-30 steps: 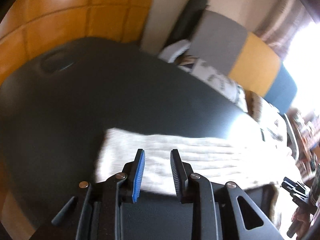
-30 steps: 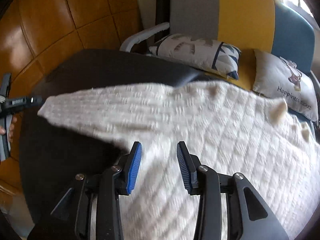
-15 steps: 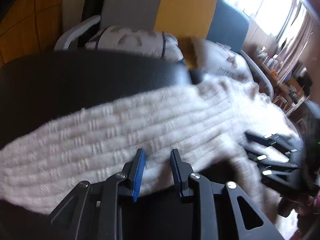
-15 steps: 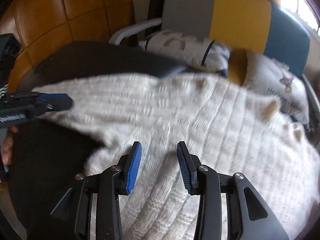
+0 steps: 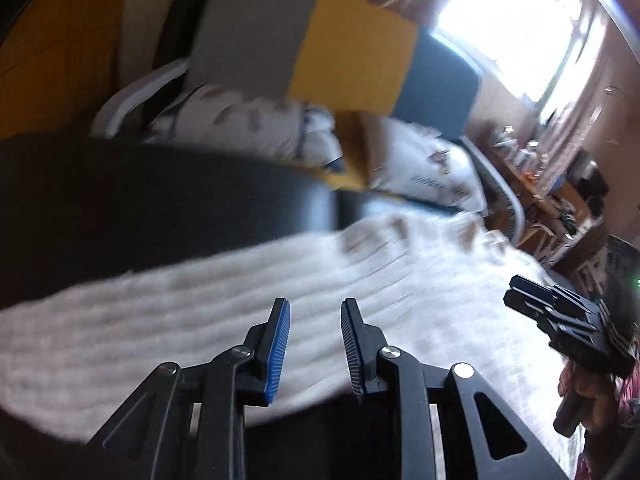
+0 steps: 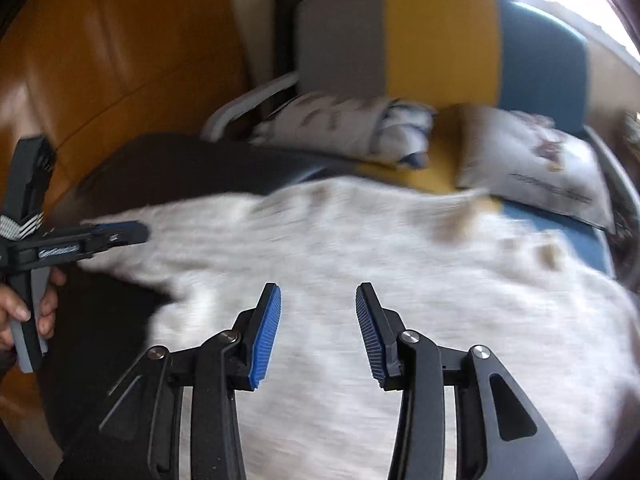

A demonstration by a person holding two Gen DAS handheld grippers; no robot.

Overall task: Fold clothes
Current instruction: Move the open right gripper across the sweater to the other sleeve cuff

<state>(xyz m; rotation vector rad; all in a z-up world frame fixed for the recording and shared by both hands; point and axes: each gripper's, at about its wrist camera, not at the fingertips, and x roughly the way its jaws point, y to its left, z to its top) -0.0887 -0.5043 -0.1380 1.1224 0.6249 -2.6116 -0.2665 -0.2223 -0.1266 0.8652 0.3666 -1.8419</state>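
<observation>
We see a white knitted sweater (image 6: 360,280) spread over a dark table (image 5: 160,200), both views smeared by blur. Our left gripper (image 5: 314,344) hangs above the near edge of one long part of the knit, which stretches away to its left and right; its two fingers stand apart with a clear gap between them and nothing in that gap, the cloth lying beneath rather than pinched. Our right gripper (image 6: 318,332) is parted wider, its ribbed pads (image 6: 264,336) well apart and empty, with the broad body of the sweater directly below and ahead of it. In the right wrist view the left gripper appears far to the left, held in a hand (image 6: 24,312), its tip over the outer end of the knit's long part; whether it touches the cloth there we cannot tell. In the left wrist view the right gripper shows at the far right, above the sweater. Beyond both grippers, past the table's far edge, stand a grey, yellow and blue chair (image 6: 440,40) and two printed cushions (image 6: 532,160).
</observation>
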